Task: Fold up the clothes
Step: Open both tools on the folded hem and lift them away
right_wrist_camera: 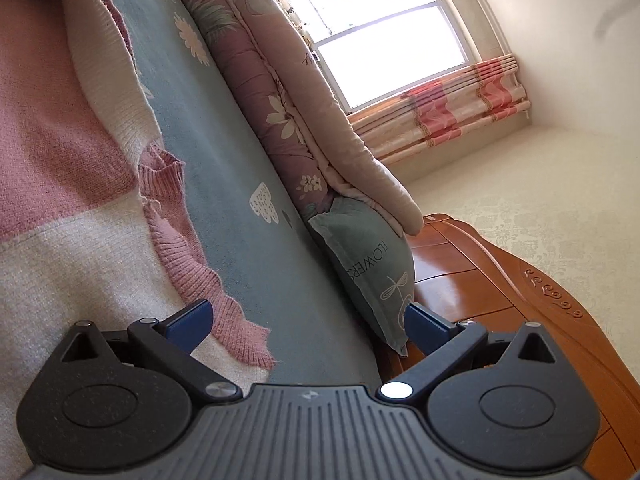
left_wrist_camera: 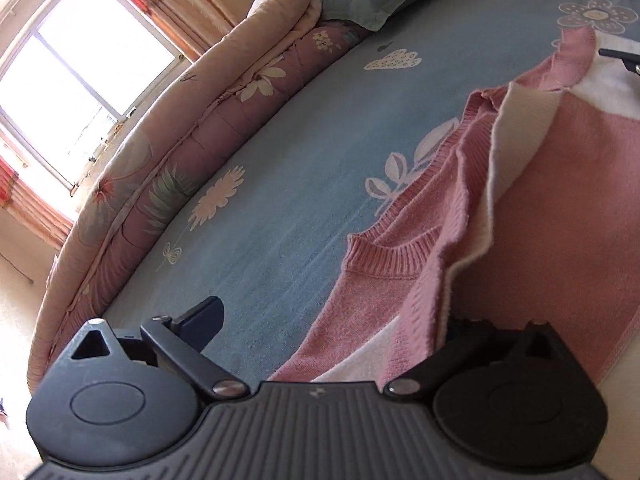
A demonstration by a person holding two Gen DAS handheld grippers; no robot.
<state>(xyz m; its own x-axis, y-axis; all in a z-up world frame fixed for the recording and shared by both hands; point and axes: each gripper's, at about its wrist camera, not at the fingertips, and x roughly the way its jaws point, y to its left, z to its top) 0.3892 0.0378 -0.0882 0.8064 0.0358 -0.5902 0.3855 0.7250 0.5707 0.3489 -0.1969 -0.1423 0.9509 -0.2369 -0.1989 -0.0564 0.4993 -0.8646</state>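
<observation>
A: Left wrist view: left gripper [left_wrist_camera: 332,320] jaws spread wide, right finger buried under a fold of the pink-and-cream knitted sweater [left_wrist_camera: 540,208] lying on the blue flower-print bedsheet [left_wrist_camera: 280,184].

B: Right wrist view alone shows the carved wooden headboard [right_wrist_camera: 500,280]. Right gripper [right_wrist_camera: 308,320] wide open, empty, over the sweater's ribbed hem.

A: Teal pillow [right_wrist_camera: 372,264] beside the quilt.

The left claw [left_wrist_camera: 332,320] is spread wide over the pink and white sweater [left_wrist_camera: 560,208], which lies partly folded on the blue bed [left_wrist_camera: 280,200] near its edge.
</observation>
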